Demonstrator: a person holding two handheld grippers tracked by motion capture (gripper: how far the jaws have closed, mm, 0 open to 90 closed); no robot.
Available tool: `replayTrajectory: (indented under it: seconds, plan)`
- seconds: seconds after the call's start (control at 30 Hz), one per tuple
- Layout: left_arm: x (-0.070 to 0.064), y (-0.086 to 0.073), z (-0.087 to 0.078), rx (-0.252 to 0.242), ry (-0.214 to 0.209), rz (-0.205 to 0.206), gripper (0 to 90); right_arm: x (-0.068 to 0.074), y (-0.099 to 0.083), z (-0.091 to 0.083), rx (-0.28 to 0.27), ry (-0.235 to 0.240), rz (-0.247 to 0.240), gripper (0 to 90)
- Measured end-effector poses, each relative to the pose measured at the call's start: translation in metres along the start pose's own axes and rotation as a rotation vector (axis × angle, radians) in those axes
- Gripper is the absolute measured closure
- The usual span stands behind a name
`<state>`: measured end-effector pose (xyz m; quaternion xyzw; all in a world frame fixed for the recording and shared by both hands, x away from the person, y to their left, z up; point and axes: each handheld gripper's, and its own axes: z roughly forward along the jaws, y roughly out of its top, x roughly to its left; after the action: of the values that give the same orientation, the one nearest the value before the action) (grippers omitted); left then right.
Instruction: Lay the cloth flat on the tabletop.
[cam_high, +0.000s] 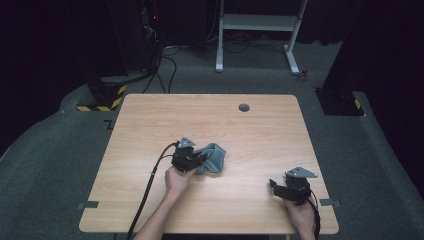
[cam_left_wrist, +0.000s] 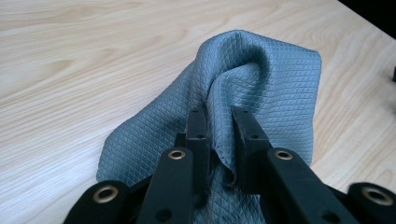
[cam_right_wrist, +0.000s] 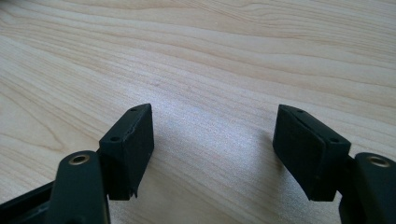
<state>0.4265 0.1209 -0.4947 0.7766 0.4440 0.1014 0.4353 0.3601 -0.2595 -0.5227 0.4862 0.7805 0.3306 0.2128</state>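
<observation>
A fold of the grey quilted cloth (cam_left_wrist: 261, 79), bunched near the centre of the wooden table (cam_high: 150, 120), is pinched between the closed jaws of the left gripper (cam_left_wrist: 219, 123), while the right gripper (cam_right_wrist: 215, 140), spread wide at four o'clock, is kept idle, so spreading or folding is judged unfinished.

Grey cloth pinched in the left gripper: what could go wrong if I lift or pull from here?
1. The left gripper pinches only a narrow raised fold of the grey cloth; a quick pull could slip it out of the jaws.
2. The rest of the cloth lies bunched on the table, so lifting may just drag the heap instead of spreading it.
3. The right gripper is open over bare wood, well apart from the cloth, so nothing backs up the hold.
</observation>
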Motion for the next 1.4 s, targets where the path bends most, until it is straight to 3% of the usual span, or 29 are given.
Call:
replayTrajectory:
  seconds: [0.13,0.5,0.67,0.8,0.83,0.97,1.07,1.13,1.17,1.23,1.27,1.3,1.33,1.37,1.4]
  plan:
    - [-0.013,0.004,0.011,-0.008,-0.039,-0.007,78.4,0.0,0.0,0.0,-0.001,-0.001,-0.002,29.1]
    - [-0.032,0.003,0.027,0.013,-0.061,0.022,77.6,0.0,0.0,0.0,-0.001,0.0,-0.003,29.4]
    - [-0.039,-0.001,0.036,0.048,-0.07,0.036,75.4,0.0,0.0,0.0,-0.001,0.002,-0.003,30.6]
    - [-0.039,-0.004,0.034,0.049,-0.06,0.044,64.9,0.002,0.0,-0.001,-0.008,0.01,-0.011,37.7]
    - [-0.039,-0.005,0.033,0.046,-0.053,0.05,58.7,0.002,0.0,-0.001,-0.012,0.014,-0.018,40.1]
    - [-0.037,-0.012,0.02,0.033,-0.019,0.068,52.5,0.005,0.001,0.0,-0.017,0.024,-0.034,46.7]
    - [-0.035,-0.022,0.008,0.012,0.002,0.068,49.3,0.014,0.004,0.001,-0.03,0.067,-0.057,54.4]
    - [-0.033,-0.029,0.002,0.007,0.024,0.085,48.3,0.027,0.008,-0.001,-0.06,0.13,-0.101,58.1]
    - [-0.031,-0.035,0.0,0.012,0.037,0.082,46.8,0.043,0.016,-0.002,-0.083,0.179,-0.165,59.1]
    - [-0.03,-0.038,0.0,0.014,0.043,0.083,46.0,0.051,0.02,-0.002,-0.089,0.204,-0.192,59.0]
    - [-0.029,-0.04,0.0,0.017,0.053,0.09,44.7,0.064,0.029,0.003,-0.084,0.248,-0.229,58.0]
    - [-0.029,-0.042,0.0,0.016,0.058,0.091,44.7,0.064,0.029,0.003,-0.084,0.248,-0.229,58.0]
    - [-0.029,-0.043,0.001,0.018,0.059,0.09,43.8,0.076,0.037,0.012,-0.062,0.272,-0.252,56.4]
    - [-0.029,-0.045,0.002,0.018,0.061,0.088,43.8,0.076,0.037,0.012,-0.062,0.272,-0.252,56.4]
    - [-0.032,-0.047,0.004,0.019,0.079,0.104,42.9,0.085,0.042,0.021,-0.041,0.287,-0.27,56.0]
